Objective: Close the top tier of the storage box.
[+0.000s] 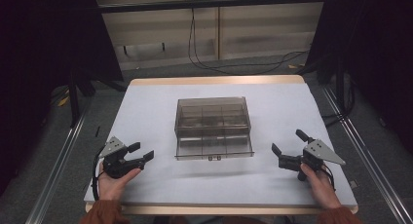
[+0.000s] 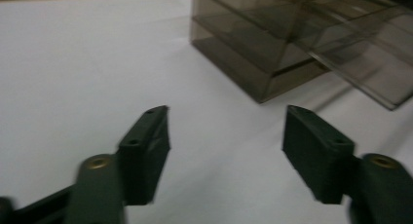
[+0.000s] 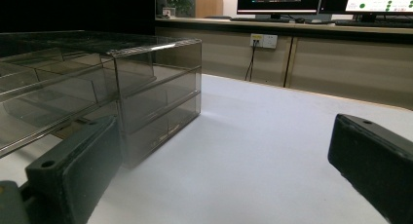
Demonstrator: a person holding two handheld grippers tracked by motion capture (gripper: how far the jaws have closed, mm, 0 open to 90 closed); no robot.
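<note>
The drawer box [image 2: 292,44] runs off the frame's right edge, slightly blurred.

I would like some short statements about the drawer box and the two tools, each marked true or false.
1. The smoky clear drawer box stands near the middle of the white table. True.
2. Its lower drawer is pulled out toward the person. True.
3. The left tool grips the drawer. False: its jaws are open, apart from the box.
4. The right tool is shut. False: its jaws stand wide open.
5. Both tools are beside the box, one on each side. True.
</note>
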